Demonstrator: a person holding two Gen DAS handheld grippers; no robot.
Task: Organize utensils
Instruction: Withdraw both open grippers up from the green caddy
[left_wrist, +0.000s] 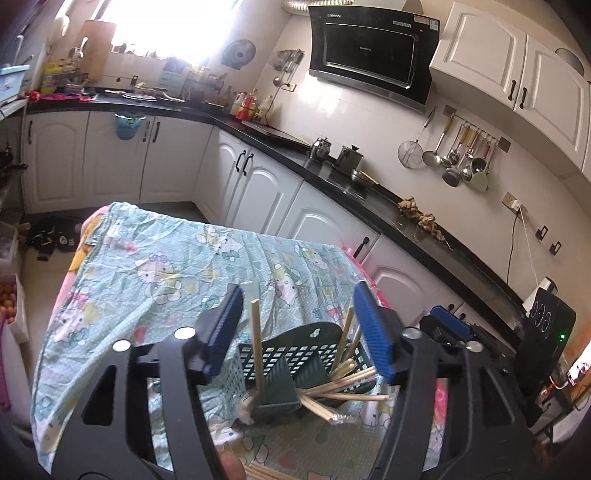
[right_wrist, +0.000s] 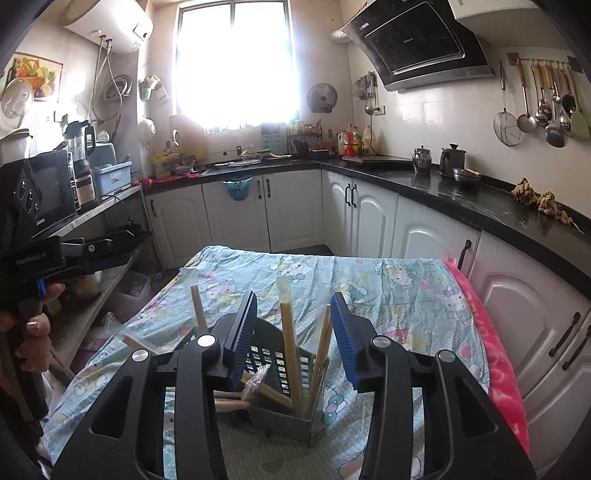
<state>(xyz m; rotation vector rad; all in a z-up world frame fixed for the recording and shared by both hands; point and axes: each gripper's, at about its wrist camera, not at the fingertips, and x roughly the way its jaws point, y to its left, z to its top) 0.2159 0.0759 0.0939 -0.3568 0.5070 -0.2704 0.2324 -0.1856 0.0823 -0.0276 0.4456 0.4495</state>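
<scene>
Both tongs apart over the green caddy, nothing held.

My left tongs (left_wrist: 297, 328) and right tongs (right_wrist: 293, 332) stand open, pads clear of everything. Just below and ahead of them sits the slotted holder (left_wrist: 295, 363) on the cloth-covered bench (left_wrist: 155, 258), with wooden chopsticks (right_wrist: 290, 354) standing or leaning in it, some splayed out low at its side. I judge the sticks light, stiff and a bit slick; I'd pinch one mid-shaft. The holder looks light and tippy.
</scene>
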